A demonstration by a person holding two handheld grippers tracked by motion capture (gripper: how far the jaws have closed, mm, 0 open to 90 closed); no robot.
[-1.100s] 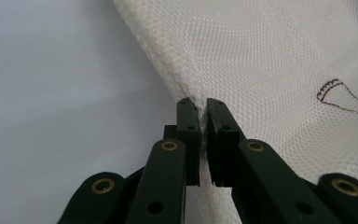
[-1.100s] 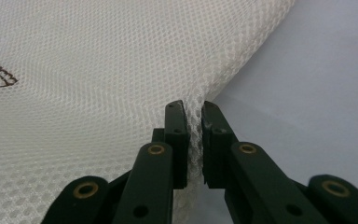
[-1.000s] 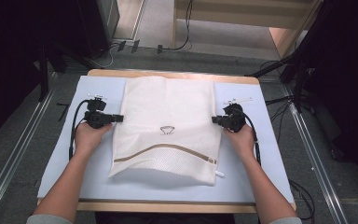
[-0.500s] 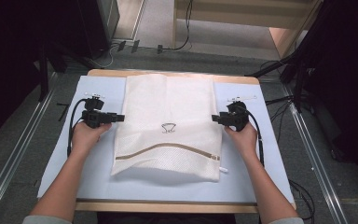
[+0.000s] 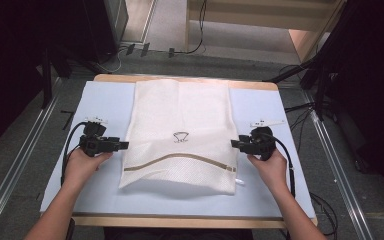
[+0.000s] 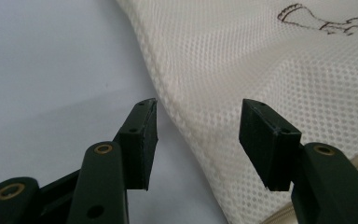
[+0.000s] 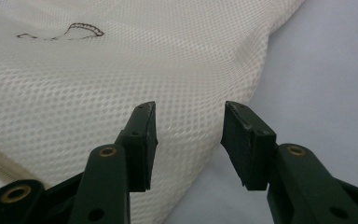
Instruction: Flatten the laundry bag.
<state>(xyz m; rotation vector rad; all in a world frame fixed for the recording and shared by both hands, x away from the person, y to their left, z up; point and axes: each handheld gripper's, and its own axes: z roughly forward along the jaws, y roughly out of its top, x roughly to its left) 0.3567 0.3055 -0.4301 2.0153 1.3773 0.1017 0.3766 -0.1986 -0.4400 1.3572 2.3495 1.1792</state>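
Across the middle of the surface (image 5: 105, 100) lies a white mesh laundry bag (image 5: 180, 120), its zipper (image 5: 180, 159) curving near the front edge. We hold our left gripper (image 5: 125, 145) at the bag's left side and our right gripper (image 5: 234, 143) at its right side, both jaws parted and straddling the seams. We judge that pinching both sides level, catching both mesh layers, would keep the bag flat.

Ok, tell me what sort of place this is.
Probably a lab or workshop set up for recording, not a home. A table with a pale blue cover stands on a grey floor between metal rails, cables trail behind it, and a white mesh laundry bag lies flat between two hand-held grippers.
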